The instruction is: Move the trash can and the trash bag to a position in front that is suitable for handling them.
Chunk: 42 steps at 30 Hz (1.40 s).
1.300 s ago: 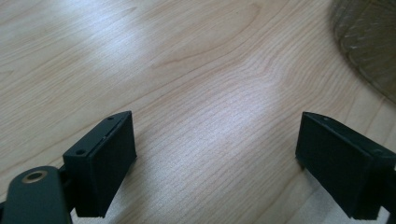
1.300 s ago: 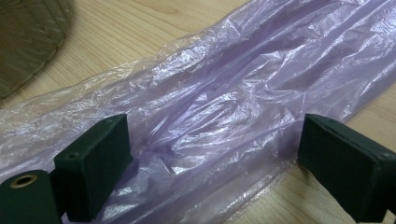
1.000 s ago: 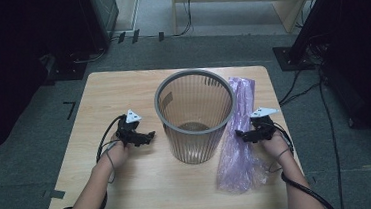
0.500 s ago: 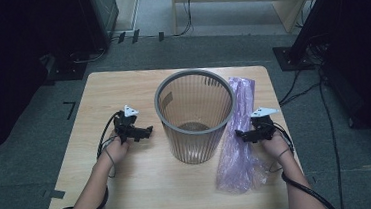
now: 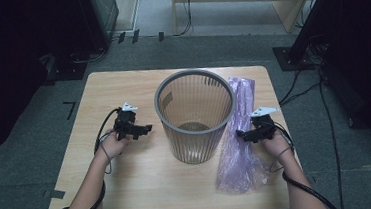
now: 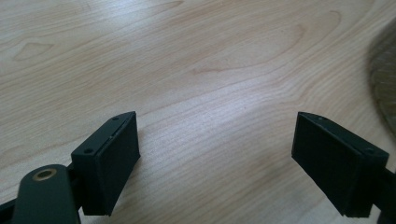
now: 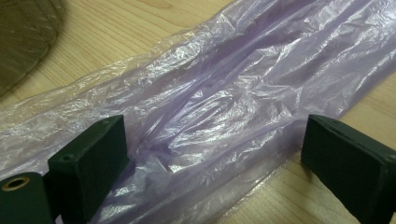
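Right now the right gripper [image 5: 246, 135] hangs with jaws wide apart straddling the purple bag [image 7: 224, 107], flat along the desk's [image 5: 130, 189] right edge, likely for a pinch. Left gripper [image 5: 144, 131], also spread, holds nothing beside the mesh bin [image 5: 194, 119] mid-desk.

- High view: table [image 5: 145, 188] evenly lit from above; surrounding floor and corners dark; image soft and low in detail.
- Left gripper view: wood sharp, soft sheen; bin [image 6: 385, 88] at right edge blurred.
- Right gripper view: bag [image 7: 224, 107] shows glare on creases; near jaws slightly soft.
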### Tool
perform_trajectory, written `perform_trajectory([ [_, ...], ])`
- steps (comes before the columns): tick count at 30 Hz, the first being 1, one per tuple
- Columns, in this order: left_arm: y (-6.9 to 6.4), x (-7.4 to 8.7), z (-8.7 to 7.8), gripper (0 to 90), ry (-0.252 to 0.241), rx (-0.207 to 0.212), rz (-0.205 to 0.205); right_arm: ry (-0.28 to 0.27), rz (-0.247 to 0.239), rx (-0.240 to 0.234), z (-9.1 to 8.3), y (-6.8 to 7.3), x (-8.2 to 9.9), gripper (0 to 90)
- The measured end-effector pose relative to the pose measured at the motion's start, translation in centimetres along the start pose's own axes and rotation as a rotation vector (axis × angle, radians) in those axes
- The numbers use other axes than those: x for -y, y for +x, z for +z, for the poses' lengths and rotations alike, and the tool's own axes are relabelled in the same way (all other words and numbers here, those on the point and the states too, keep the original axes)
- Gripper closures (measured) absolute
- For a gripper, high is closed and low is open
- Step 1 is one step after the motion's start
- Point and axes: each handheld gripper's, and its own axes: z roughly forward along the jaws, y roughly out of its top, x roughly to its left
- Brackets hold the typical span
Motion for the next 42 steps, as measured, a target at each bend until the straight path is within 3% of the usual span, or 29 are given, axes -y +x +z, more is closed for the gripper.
perform_trajectory([
  [1, -0.1, -0.1, -0.4, 14.5, -0.004, 0.026, 0.011, 0.001, 0.018, -0.011, -0.1, -0.1, 0.0, 7.5],
  [2, -0.1, -0.1, -0.4, 14.5, -0.004, 0.026, 0.011, 0.001, 0.018, -0.011, -0.1, -0.1, 0.0, 7.5],
  [5, -0.3, -0.6, -0.7, 14.5, -0.001, 0.088, -0.003, 0.004, 0.023, -0.016, -0.2, -0.3, 0.0, 7.8],
  [10, -0.4, -1.2, -1.2, 15.1, 0.007, 0.091, -0.016, 0.024, 0.025, -0.011, -0.3, -0.3, -0.2, 7.9],
  [13, -0.6, -1.5, -1.7, 15.3, 0.013, 0.123, -0.019, 0.019, 0.028, -0.016, -0.5, -0.3, -0.3, 7.9],
  [15, -0.8, -1.6, -2.0, 16.4, 0.02, 0.127, 0.018, 0.017, 0.03, -0.022, -0.6, -0.4, -0.4, 7.9],
  [23, -1.3, -2.0, -2.8, 17.0, 0.026, 0.151, 0.051, 0.019, 0.035, -0.033, -0.9, -0.2, -0.8, 8.0],
  [24, -1.5, -2.1, -2.9, 25.8, 0.023, 0.146, 0.057, 0.02, 0.029, -0.028, -1.0, -0.1, -0.9, 8.0],
  [30, -2.0, -2.4, -3.4, 25.8, 0.011, 0.169, 0.081, 0.005, 0.045, -0.013, -1.6, 0.1, -1.5, 8.0],
  [33, -2.3, -2.7, -3.7, 27.6, 0.001, 0.193, 0.05, -0.008, 0.086, -0.035, -2.2, 0.2, -1.9, 8.1],
  [37, -2.5, -2.8, -4.1, 30.3, -0.033, 0.199, 0.079, -0.041, 0.073, -0.058, -2.7, 0.5, -2.2, 8.2],
  [42, -2.5, -2.9, -4.2, 28.8, -0.058, 0.219, 0.062, -0.05, 0.076, -0.068, -3.1, 1.0, -2.6, 8.1],
])
